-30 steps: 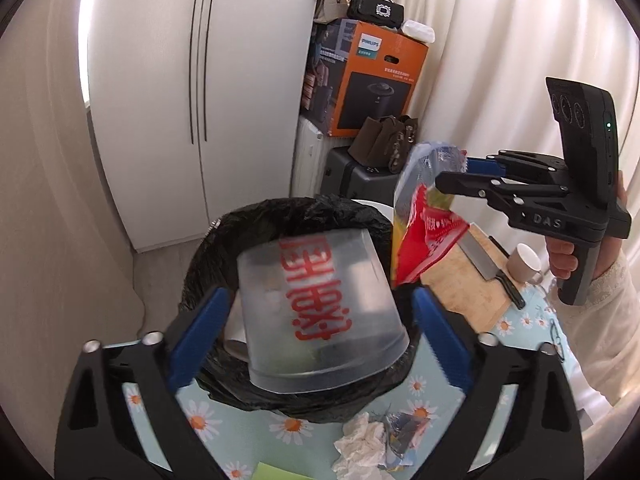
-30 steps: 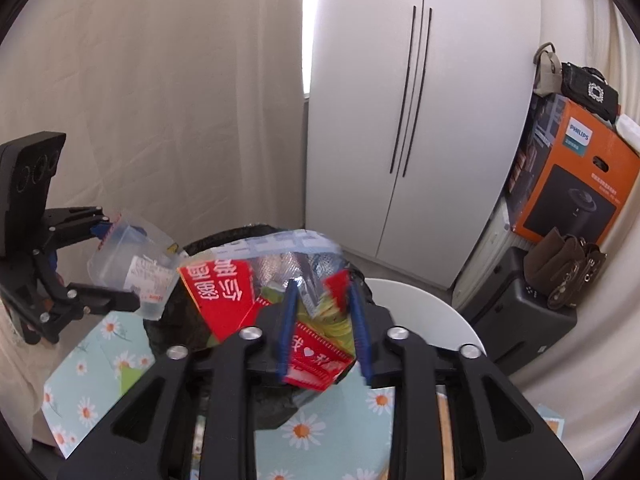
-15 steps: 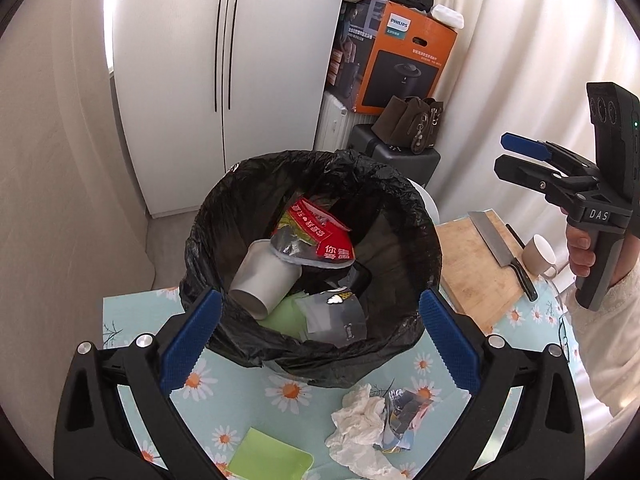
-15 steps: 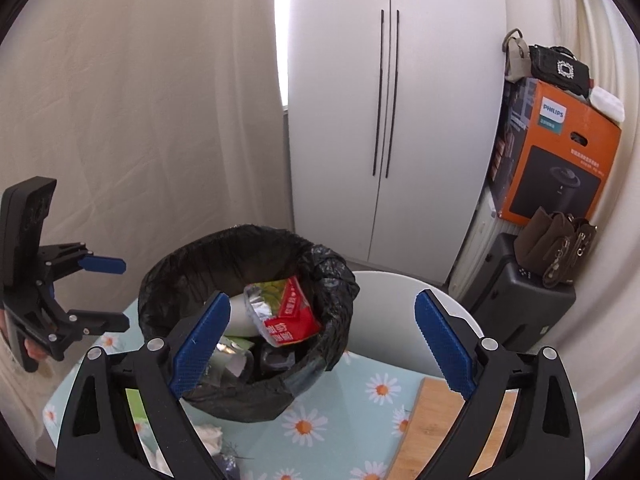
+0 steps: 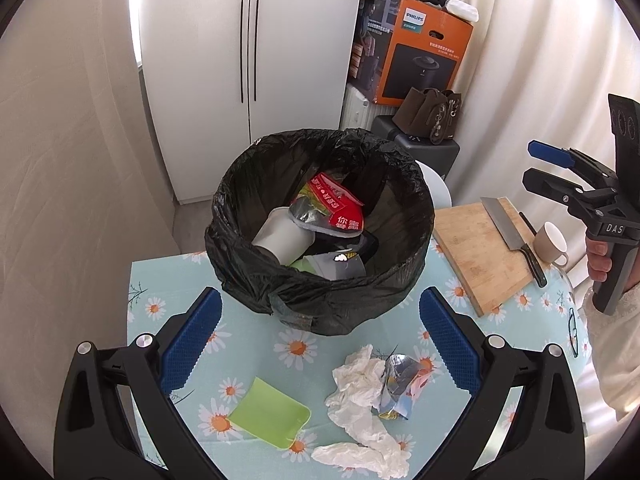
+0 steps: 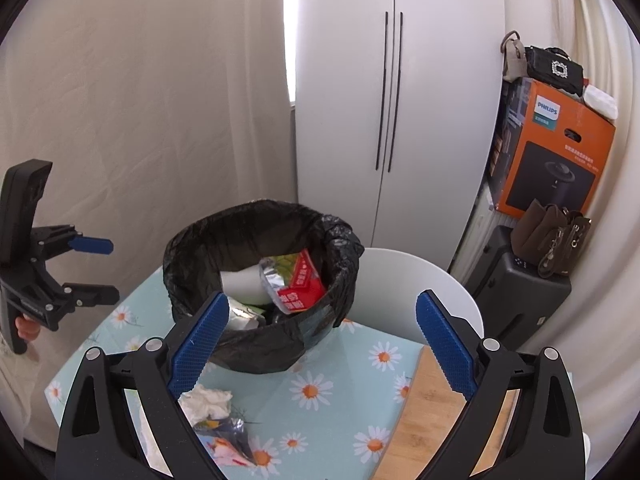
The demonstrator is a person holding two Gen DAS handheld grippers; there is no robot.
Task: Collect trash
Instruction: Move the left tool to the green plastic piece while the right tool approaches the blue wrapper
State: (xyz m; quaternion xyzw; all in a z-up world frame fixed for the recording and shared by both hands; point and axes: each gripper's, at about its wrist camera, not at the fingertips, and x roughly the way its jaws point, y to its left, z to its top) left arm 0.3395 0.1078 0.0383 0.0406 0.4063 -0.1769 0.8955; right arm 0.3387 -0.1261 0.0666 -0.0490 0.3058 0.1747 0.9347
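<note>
L tool [image 5: 320, 344] and R tool [image 6: 322, 346] both gaping wide, gripping nothing. Red wrapper [image 5: 340, 208] + cup [image 5: 282, 240] sitting in bin [image 5: 240, 208]; tissue [image 5: 360, 396] lying on desk [image 5: 256, 344].

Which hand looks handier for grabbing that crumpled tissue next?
Left. Its open tongs frame the tissue just below them; the right tongs sit toward the cutting board, tissue off at their left finger.

Black bin liner [image 5: 320, 296], pale blue daisy-print tablecloth [image 5: 248, 336], lime green tray [image 5: 270, 412], red snack wrapper [image 5: 338, 206], orange box [image 5: 424, 52]
</note>
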